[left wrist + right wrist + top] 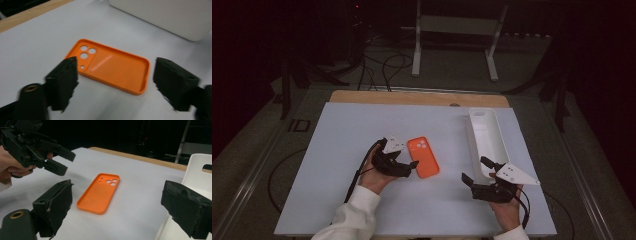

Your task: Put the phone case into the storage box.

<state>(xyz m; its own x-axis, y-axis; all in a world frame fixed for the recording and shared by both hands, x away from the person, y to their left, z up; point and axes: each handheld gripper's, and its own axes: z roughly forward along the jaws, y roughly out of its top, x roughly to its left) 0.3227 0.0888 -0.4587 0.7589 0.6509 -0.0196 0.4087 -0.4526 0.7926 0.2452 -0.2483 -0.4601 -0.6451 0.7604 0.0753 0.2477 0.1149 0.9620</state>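
Your left gripper point(411, 166) hovers with jaws parted at the edge of the flat orange silicone phone case point(423, 157), gripping nothing. The case lies open side up on the white table sheet point(342, 150). Your right gripper point(477, 172) is released beside the long white plastic tray point(487, 135).

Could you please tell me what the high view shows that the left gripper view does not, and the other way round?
High view alone: both hands, the left gripper beside the orange phone case, the right gripper at the near end of the white tray, the whole pale table, and the dark floor with cables and a white stand behind. Left gripper view alone: the left gripper's jaws from close up, standing open either side of the case's hollow inside. Shared: the case lying flat, camera holes included, the tray and the table.
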